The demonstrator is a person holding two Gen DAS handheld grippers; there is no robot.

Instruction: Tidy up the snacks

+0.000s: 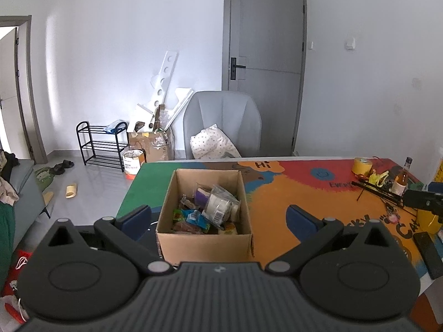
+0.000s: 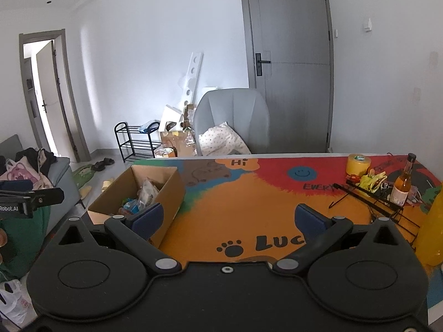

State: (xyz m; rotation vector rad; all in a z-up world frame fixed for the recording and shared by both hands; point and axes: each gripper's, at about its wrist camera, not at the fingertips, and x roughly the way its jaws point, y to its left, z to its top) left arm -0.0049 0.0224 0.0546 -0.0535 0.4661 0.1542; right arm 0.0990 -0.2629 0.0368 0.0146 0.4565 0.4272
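Both grippers, left gripper (image 1: 218,215) and right gripper (image 2: 231,217), stand wide and empty. The snacks (image 1: 209,210) lie loose inside the cardboard box (image 1: 205,239) on the table (image 2: 249,202). A reach may snag the box wall; the bottle (image 2: 402,184) and wire rack (image 2: 371,193) crowd the right side
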